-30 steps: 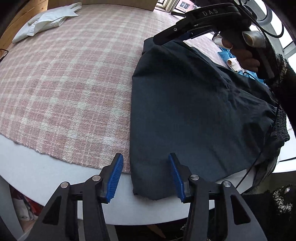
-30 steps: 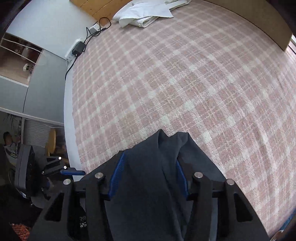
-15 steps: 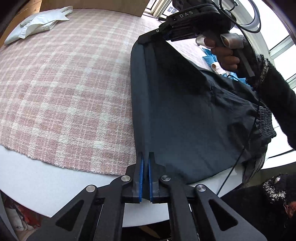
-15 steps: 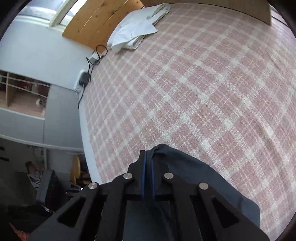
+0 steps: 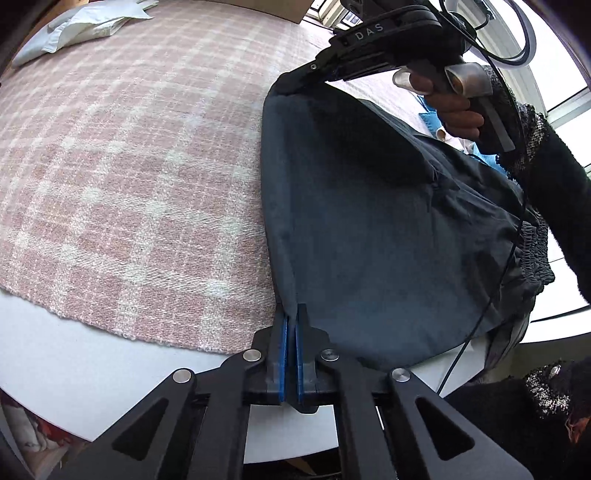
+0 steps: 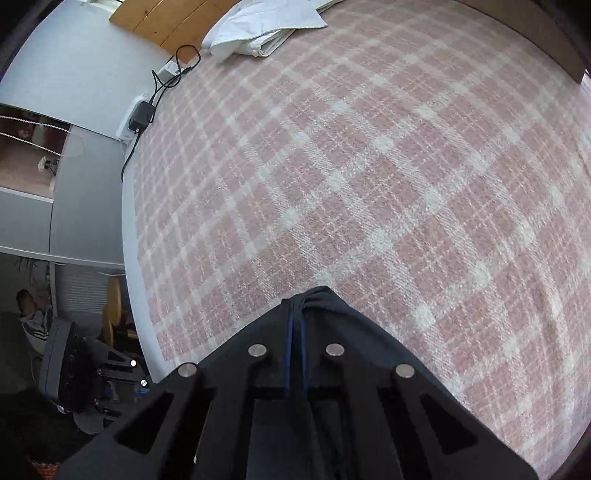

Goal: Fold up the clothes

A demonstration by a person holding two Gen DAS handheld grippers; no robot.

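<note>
- The left gripper (image 5: 290,325), which was standing spread a second ago, is now pinching the near hem corner of the dark garment (image 5: 369,229) at 6 o'clock in its view, blue pads pressed together on the cloth.
- The right gripper (image 6: 295,314), loosely straddling fabric earlier, is likewise clamping the far corner; it is showing at 1 o'clock in the left view.
- The garment is lying on the pink plaid blanket (image 5: 129,166), its left edge being drawn taut between both grips, so the fold is probably starting.
- The white cloth (image 6: 258,29) is sitting at 12 o'clock, well apart.
</note>
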